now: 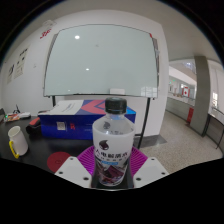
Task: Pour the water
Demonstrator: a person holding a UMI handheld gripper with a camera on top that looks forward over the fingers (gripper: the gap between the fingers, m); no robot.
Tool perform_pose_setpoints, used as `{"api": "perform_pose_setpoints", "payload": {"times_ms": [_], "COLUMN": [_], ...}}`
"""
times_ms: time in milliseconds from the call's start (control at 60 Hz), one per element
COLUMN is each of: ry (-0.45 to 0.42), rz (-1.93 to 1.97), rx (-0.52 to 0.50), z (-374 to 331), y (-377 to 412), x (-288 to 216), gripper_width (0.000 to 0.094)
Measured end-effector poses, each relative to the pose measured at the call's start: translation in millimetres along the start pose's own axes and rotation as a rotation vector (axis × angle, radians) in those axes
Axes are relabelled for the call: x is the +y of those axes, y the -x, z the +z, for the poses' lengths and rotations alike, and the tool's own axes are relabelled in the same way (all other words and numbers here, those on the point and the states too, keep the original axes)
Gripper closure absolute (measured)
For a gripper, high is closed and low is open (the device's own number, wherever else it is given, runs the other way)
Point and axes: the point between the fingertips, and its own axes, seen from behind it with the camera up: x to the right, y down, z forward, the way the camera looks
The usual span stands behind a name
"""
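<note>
A clear plastic water bottle (112, 140) with a black cap and a white and purple label stands upright between my fingers. My gripper (112, 165) is shut on the bottle, the magenta pads (75, 163) pressing its lower body on both sides, and holds it above the dark table. A white mug (17, 141) with a yellow handle stands on the table to the left, beyond the fingers.
A blue box (62, 124) with a white box on top lies on the table behind the bottle. A large whiteboard (100, 60) on a stand rises beyond it. A corridor opens to the right.
</note>
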Motion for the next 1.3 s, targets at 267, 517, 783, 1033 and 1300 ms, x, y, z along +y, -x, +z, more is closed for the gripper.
{"api": "perform_pose_setpoints", "payload": {"times_ms": [267, 517, 783, 1033, 1300], "ry": [-0.025, -0.178, -0.36, -0.325, -0.312], "rz": [-0.13, -0.661, -1.504, -2.02, -2.129], "rx": [0.122, 0.374, 0.455, 0.249, 0.187], "z": [-19.1, -57.9, -68.4, -18.1, -20.5], "y": [-7.9, 21.3, 160.1, 246.1, 258.8], "x": [-36.9, -164.7, -234.1, -149.8, -119.1], "gripper_width": [0.0551, 0.0552, 0.0548, 0.055, 0.0553]}}
